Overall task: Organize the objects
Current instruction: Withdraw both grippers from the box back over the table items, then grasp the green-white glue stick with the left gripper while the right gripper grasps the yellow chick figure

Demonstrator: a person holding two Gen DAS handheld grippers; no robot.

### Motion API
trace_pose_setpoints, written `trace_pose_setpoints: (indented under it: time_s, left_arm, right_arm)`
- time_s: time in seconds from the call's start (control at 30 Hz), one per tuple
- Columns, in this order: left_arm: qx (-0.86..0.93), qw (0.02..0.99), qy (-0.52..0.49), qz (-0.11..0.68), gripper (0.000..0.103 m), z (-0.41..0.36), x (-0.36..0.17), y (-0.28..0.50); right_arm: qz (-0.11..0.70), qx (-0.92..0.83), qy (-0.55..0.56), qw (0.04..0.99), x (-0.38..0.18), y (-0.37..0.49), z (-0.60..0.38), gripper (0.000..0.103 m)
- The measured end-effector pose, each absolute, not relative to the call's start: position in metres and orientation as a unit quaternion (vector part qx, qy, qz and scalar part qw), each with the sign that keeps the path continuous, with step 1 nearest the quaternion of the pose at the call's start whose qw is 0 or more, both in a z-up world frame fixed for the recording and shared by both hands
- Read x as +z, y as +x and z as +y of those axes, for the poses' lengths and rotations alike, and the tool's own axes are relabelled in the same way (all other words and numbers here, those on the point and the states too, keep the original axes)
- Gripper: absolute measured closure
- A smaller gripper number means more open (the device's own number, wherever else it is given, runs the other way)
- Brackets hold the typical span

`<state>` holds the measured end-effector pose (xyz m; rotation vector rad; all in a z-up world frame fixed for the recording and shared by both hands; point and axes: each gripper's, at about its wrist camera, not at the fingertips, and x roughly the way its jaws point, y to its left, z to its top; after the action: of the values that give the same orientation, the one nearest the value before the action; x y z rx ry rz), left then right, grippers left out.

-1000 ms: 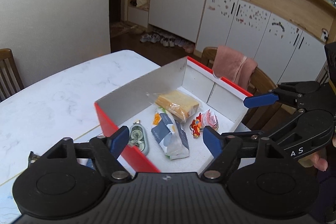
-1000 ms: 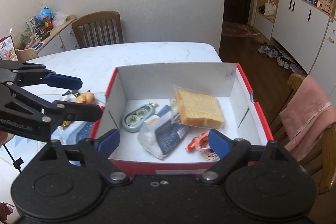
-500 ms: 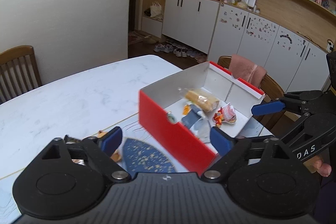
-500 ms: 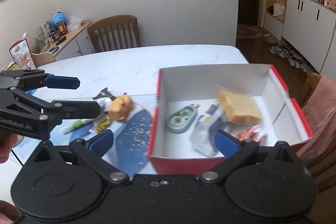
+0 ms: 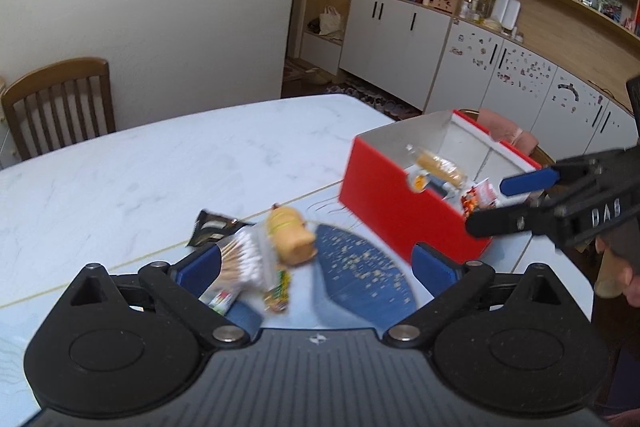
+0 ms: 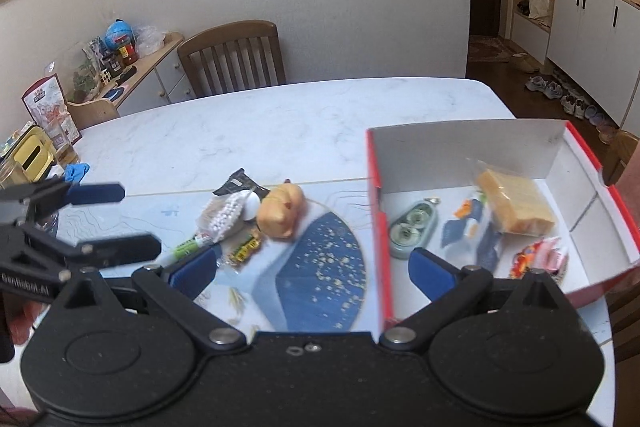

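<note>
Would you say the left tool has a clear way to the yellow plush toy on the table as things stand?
Probably yes. The left tool is open and empty, with the yellow plush toy just ahead of it. Nothing lies over the toy, though the cotton swab pack crowds its side.

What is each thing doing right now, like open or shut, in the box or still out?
Box: open, no lid, on the table.
Bagged bread: inside the box.
Tape roller: inside the box.
Toy duck: out on the table, beside the box.
Cotton swabs: out on the table, next to the duck.
Left gripper: open, holding nothing.
Right gripper: open, holding nothing.
</note>
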<state>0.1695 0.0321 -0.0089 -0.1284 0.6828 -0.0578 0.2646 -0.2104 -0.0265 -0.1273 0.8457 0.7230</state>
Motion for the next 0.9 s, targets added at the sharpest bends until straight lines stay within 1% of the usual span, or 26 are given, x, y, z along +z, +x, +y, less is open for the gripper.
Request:
trace_pose_setpoints:
  time_s: [0.2, 0.43, 0.73, 0.9]
  left_arm:
    - [-0.009, 0.938, -0.054, 0.342, 0.001, 0.058, -0.029, 0.160]
    - [0.002, 0.932, -0.073, 0.355, 0.001, 0.087, -0.054, 0.159]
    - [-0.013, 0.926, -0.060, 0.372, 0.001, 0.097, -0.085, 0.171]
    - [-0.005, 0.926, -0.048, 0.375, 0.001, 0.100, -0.100, 0.180]
  right_arm:
    - [0.409, 0.338, -0.054, 0.846, -0.031, 0.272, -0.178, 0.001]
    - [0.423, 0.329, -0.056, 0.843, -0.042, 0.289, -0.140, 0.001]
    - [0.458, 0.289, -0.061, 0.838, -0.068, 0.316, -0.101, 0.001]
    - [0.485, 0.266, -0.048, 0.832, -0.085, 0.334, -0.086, 0.004]
